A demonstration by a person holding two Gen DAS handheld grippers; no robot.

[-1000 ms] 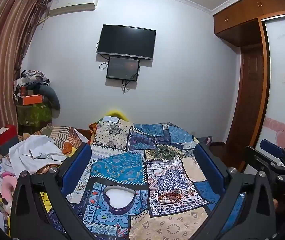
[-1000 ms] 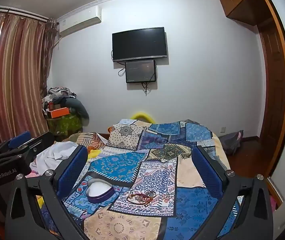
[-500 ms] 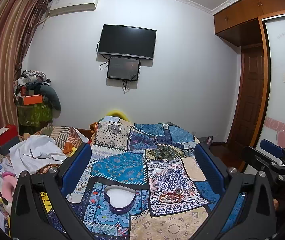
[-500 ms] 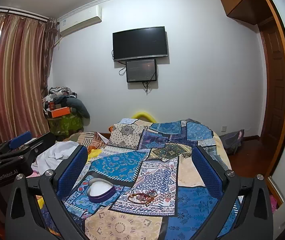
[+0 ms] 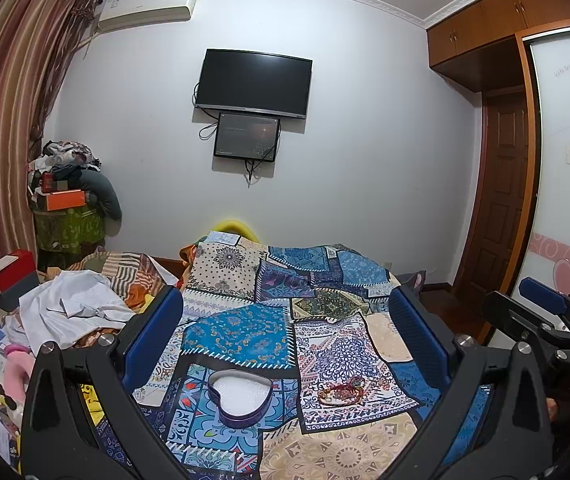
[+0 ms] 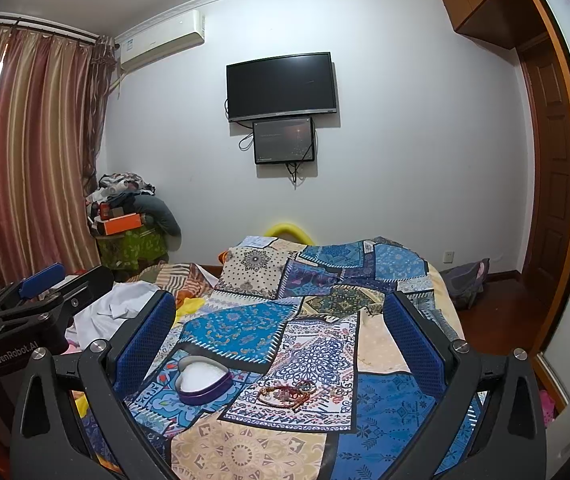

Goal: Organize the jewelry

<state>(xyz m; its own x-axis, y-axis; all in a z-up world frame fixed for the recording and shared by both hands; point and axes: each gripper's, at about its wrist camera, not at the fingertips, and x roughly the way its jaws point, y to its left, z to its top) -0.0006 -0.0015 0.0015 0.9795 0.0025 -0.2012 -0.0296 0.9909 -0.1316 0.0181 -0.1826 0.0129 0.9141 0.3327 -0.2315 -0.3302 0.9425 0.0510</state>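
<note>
Both the left gripper [image 5: 285,328] and right gripper [image 6: 279,324] hover spread wide, empty, above the bedspread [image 6: 245,448]; the beaded bracelets [image 6: 287,394] lie below between the right gripper's fingers, right of the heart-shaped box [image 6: 203,382].

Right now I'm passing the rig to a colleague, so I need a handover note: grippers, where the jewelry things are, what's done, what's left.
Left gripper: open, holding nothing, above the bed.
Right gripper: open, holding nothing, alongside it.
Heart-shaped box: lid off, on the patchwork bedspread, only white padding showing inside.
Jewelry pile: tangled bracelets or necklaces on the bedspread, to the box's right, not touching it.
Done: nothing is in the box.
Left: pick up the jewelry and lay it in the box.
</note>
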